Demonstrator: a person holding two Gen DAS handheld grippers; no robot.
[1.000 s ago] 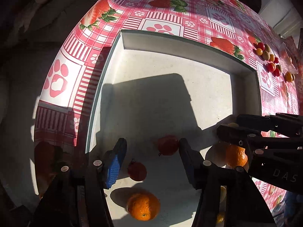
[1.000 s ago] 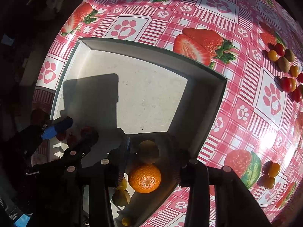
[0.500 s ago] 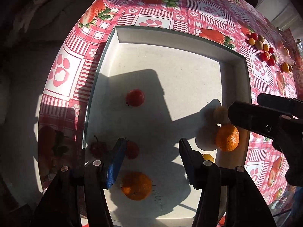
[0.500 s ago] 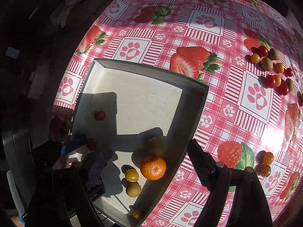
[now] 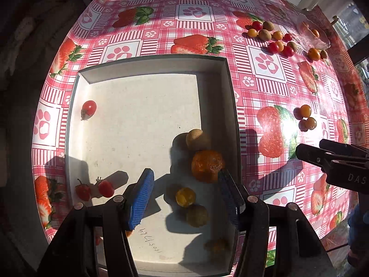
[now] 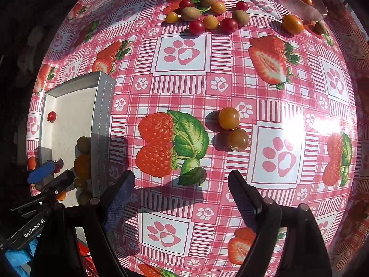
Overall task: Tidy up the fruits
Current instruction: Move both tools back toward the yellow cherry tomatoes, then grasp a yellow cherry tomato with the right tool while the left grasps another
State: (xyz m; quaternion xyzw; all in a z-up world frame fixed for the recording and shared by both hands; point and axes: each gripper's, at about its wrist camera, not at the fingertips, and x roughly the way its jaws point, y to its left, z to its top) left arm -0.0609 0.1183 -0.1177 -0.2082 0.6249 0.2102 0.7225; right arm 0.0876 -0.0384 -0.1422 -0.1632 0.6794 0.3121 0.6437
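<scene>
A white tray (image 5: 147,67) lies on the strawberry tablecloth. It holds an orange (image 5: 207,166), a brown fruit (image 5: 194,139), a yellow tomato (image 5: 185,197), a red tomato (image 5: 88,108) and more small fruit. My left gripper (image 5: 185,198) is open and empty above the tray's near right part. My right gripper (image 6: 181,189) is open and empty over the cloth, right of the tray (image 6: 102,106). Two yellow-orange tomatoes (image 6: 233,124) lie ahead of it. It also shows at the right in the left wrist view (image 5: 332,159).
A row of red, yellow and brown fruits (image 6: 207,16) lies at the far side of the table. An orange fruit (image 6: 292,24) sits beside a clear plastic bag (image 6: 299,2). The table drops off at the left into dark floor.
Both grippers have pulled back and risen. The right gripper has swung right, from over the orange in the tray to over the cloth. A red tomato rolled to the tray's left side.
</scene>
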